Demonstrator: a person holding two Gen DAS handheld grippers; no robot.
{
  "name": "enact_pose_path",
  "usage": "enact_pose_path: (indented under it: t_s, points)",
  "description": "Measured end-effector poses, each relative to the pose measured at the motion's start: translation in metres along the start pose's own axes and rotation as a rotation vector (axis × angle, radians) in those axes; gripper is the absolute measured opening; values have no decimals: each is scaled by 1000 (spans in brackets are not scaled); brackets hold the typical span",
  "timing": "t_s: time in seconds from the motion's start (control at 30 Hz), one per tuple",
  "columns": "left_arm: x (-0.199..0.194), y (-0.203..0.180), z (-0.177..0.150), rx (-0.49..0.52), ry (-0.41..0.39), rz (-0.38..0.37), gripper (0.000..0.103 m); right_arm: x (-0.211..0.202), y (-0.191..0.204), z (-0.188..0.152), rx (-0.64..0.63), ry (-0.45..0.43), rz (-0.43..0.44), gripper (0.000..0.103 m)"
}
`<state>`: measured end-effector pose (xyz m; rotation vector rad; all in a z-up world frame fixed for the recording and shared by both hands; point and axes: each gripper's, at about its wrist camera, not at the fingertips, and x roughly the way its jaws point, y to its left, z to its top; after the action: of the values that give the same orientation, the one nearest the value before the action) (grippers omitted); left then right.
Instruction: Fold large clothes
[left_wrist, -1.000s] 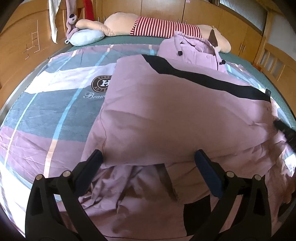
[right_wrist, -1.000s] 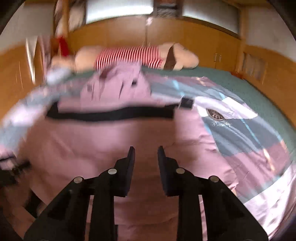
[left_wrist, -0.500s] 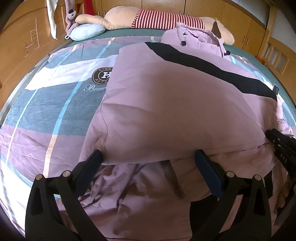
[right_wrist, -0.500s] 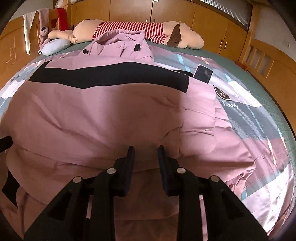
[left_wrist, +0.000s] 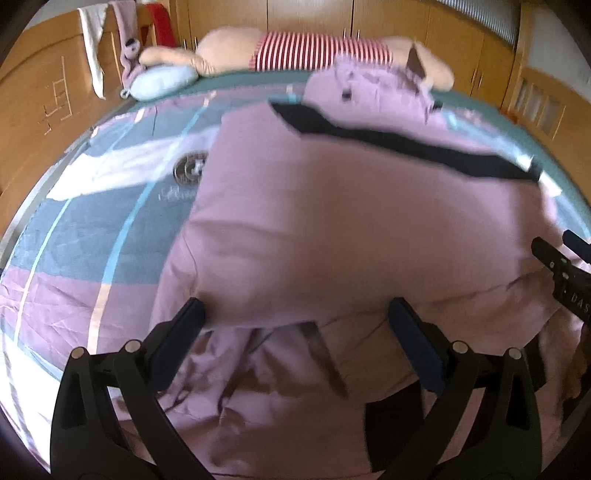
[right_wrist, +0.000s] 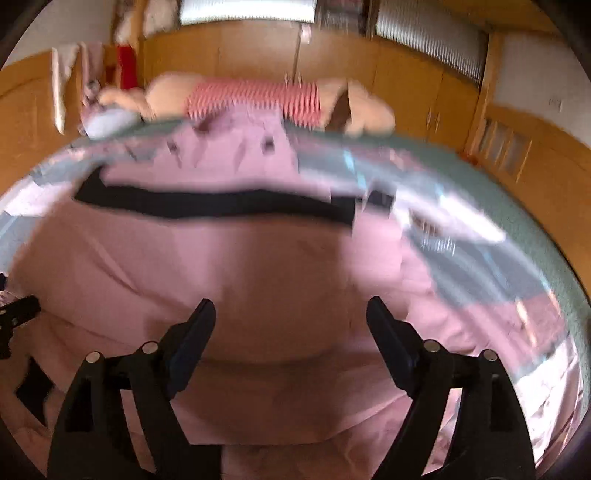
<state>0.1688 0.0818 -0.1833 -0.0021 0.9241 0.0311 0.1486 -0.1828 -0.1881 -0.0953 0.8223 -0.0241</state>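
A large pink garment (left_wrist: 351, 221) with a black band (left_wrist: 406, 147) lies folded over itself on the bed; it also fills the right wrist view (right_wrist: 258, 277). Its folded edge sits just ahead of both grippers. My left gripper (left_wrist: 295, 325) is open and empty at the near left part of the fold. My right gripper (right_wrist: 291, 325) is open and empty over the near right part, and its tip shows at the right edge of the left wrist view (left_wrist: 561, 262). The right wrist view is blurred.
The garment lies on a plaid quilt (left_wrist: 92, 229) over a green bed sheet (left_wrist: 240, 79). A long plush toy in a red striped shirt (left_wrist: 317, 51) and a pale blue pillow (left_wrist: 162, 83) lie at the head. Wooden cabinets (left_wrist: 37, 103) line the walls.
My right gripper has opened and let go of the pink garment, and that view pulled back. The folded layer has settled on the lower layer. My left gripper stayed open.
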Motion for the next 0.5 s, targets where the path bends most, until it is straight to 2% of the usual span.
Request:
enact_pose_path:
  t_s: [0.13,0.5]
  points:
    - [2,-1,0,4,7,6,101,10,-11,-1,65,51,62,85]
    - [4,-2,1,0,14,10,101,15,-7,-5,45,56,36,92]
